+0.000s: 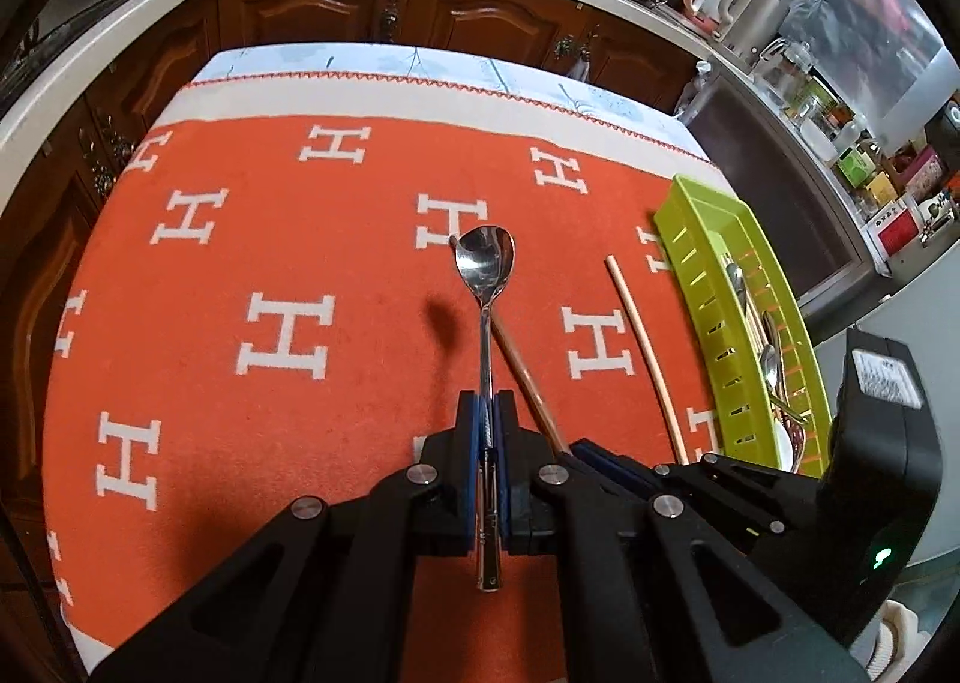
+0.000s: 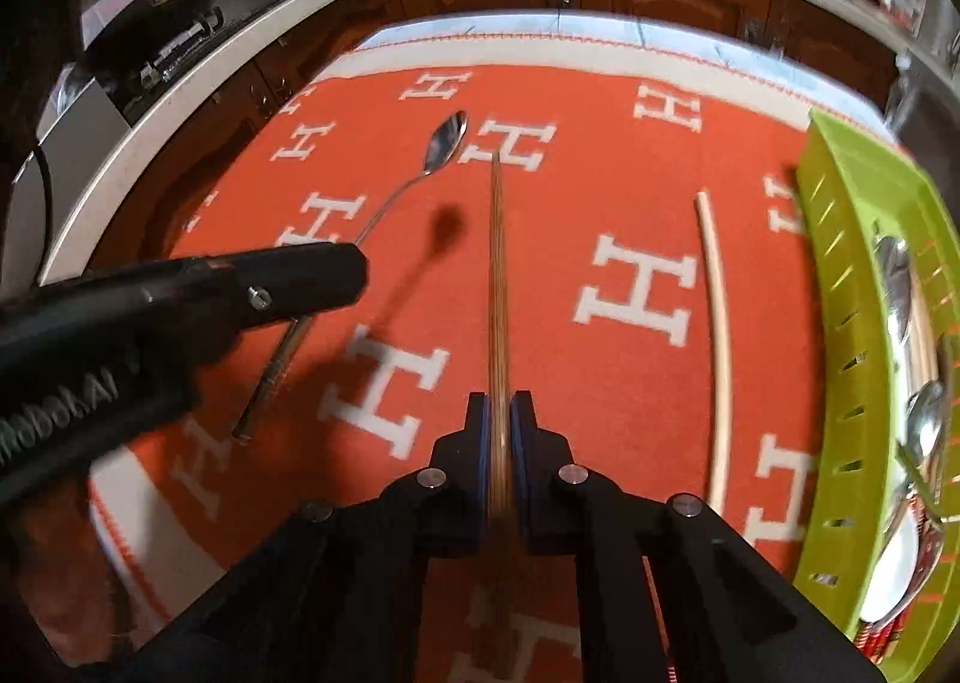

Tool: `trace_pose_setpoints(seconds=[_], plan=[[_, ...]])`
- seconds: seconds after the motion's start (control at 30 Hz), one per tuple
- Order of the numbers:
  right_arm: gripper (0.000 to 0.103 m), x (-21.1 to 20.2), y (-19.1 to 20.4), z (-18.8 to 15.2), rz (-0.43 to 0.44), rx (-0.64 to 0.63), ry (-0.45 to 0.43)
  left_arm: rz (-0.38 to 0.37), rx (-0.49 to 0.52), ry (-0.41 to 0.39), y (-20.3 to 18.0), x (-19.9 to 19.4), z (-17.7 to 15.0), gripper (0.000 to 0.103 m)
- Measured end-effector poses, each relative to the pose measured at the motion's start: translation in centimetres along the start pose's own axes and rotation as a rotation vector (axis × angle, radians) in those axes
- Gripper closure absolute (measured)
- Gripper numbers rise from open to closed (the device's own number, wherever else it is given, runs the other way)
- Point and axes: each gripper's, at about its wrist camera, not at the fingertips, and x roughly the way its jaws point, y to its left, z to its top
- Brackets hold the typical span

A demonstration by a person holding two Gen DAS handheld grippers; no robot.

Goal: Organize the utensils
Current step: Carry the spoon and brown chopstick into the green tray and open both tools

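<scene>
Carrying step: left gripper (image 1: pixel 487 419) clamps spoon (image 1: pixel 485 263), right gripper (image 2: pixel 501 419) clamps chopstick (image 2: pixel 498 263); next, tray (image 2: pixel 840 239) at three o'clock.

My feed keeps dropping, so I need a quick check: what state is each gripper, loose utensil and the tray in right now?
Left hand-held gripper: shut on the metal spoon.
Metal spoon: held by its handle, above the cloth.
Right hand-held gripper: shut on the brown chopstick.
Brown chopstick: gripped between the pads.
Pale chopstick: lying loose on the cloth.
Green tray: holds spoons already.
</scene>
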Motion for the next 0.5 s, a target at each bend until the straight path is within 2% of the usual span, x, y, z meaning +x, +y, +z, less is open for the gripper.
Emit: trace_pose_setpoints(seconds=[0.1,0.2,0.37,0.5], plan=[[0.097,-0.3,-0.5,-0.4,0.010,0.025,-0.002,0.006,0.013,-0.004,-0.6,-0.6,-0.1,0.101],[0.097,-1.5,-1.9,-0.8,0.058,0.088,-0.019,0.003,0.027,-0.011,-1.4,-1.2,-0.1,0.101],[0.097,-6.8,-5.5,-1.2,0.126,0.209,-0.114,-0.014,0.062,-0.038,-4.0,-2.6,0.4,0.101],[0.097,-10.5,-8.9,-1.4,0.113,0.276,-0.180,-0.065,0.094,-0.041,-7.3,-3.0,1.3,0.101]])
